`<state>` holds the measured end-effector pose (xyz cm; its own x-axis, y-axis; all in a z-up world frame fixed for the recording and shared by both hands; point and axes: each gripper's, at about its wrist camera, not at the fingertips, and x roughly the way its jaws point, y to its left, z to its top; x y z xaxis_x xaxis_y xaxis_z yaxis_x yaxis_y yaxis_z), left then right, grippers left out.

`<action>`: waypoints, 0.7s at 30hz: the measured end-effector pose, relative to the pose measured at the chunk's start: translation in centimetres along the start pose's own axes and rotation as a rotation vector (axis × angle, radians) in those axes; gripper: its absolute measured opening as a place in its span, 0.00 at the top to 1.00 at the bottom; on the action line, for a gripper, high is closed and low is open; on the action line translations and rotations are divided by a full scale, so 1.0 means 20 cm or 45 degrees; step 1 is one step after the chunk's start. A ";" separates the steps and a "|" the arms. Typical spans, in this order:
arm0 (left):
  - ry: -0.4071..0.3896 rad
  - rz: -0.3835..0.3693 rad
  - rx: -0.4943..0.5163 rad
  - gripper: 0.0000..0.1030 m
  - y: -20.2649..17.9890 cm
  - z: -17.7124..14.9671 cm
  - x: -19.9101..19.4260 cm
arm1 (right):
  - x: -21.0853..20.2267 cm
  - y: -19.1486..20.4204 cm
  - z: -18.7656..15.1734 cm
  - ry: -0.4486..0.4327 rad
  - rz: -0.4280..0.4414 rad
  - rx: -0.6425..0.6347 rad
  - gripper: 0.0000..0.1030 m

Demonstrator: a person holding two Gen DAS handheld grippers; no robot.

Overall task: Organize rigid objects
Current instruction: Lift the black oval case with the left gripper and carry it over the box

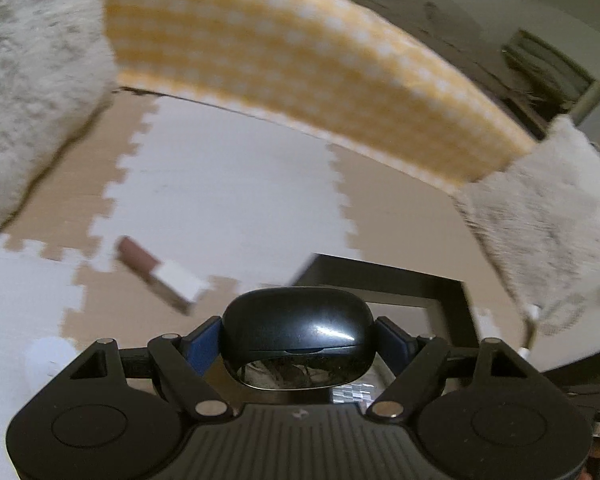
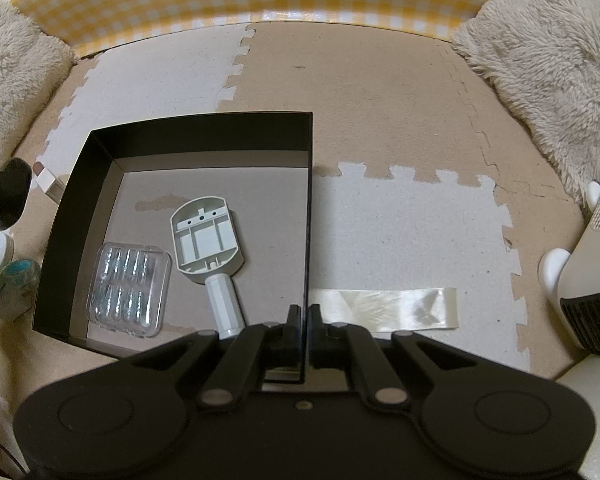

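Home floor (foam puzzle mats point(image 2: 400, 100))

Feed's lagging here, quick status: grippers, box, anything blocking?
Left gripper shut on black oval case. Right gripper shut on black box wall. Clear case, white tool inside. Nothing blocking.

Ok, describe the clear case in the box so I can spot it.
Find the black box on the foam mat. The clear case lies in its near left corner, beside the white tool. It alone is see-through, with rows of small metal pieces inside.
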<state>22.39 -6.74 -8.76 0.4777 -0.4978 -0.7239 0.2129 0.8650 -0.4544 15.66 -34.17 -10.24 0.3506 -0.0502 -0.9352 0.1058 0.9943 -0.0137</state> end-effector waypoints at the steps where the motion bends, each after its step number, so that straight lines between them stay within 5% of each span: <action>1: 0.001 -0.019 0.004 0.21 -0.03 -0.01 -0.01 | 0.00 0.00 0.00 0.000 0.000 0.000 0.97; 6: 0.014 -0.100 0.041 0.21 -0.19 -0.04 0.01 | 0.00 0.00 0.00 0.002 -0.004 -0.008 0.97; 21: 0.076 -0.112 0.082 0.21 -0.52 0.01 0.42 | -0.01 0.01 0.00 0.003 -0.004 -0.011 0.97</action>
<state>24.41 -19.86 -9.94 0.4033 -0.5732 -0.7132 0.3069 0.8190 -0.4847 15.66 -33.93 -10.15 0.3480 -0.0529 -0.9360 0.0988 0.9949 -0.0195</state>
